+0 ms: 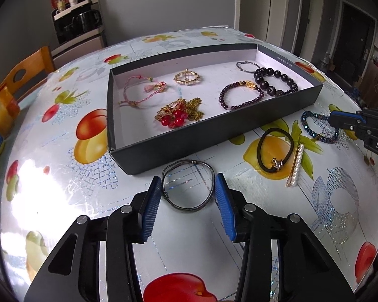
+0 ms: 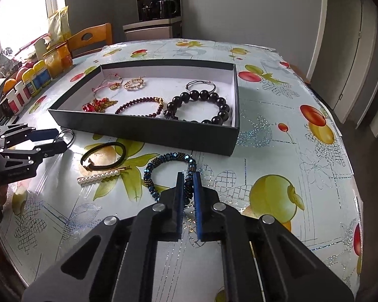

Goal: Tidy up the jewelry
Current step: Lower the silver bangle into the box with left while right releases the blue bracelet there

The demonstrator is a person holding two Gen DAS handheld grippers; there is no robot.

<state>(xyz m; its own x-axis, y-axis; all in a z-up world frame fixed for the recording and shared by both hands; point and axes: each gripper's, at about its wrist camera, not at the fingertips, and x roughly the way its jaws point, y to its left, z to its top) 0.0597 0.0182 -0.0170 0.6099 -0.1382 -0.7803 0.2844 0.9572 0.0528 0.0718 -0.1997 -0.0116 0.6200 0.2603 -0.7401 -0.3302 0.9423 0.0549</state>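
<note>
Right tool (image 2: 188,176) pinches the blue beaded bracelet (image 2: 163,162) — lift straight up. Left tool (image 1: 188,185), wide, straddles the wire bangle (image 1: 187,185) — close gently.

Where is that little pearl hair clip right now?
The pearl hair clip lies on the tablecloth outside the black box, right beside the black hair tie. In the right wrist view it sits left of the blue beaded bracelet.

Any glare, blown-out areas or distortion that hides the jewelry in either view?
Left wrist view: window glare whitens the tablecloth left of the wire bangle, which stays legible; fisheye bends the box edges. Right wrist view: the window is blown out, the blue bracelet reads sharp; dark vignette in the corners of both.
</note>
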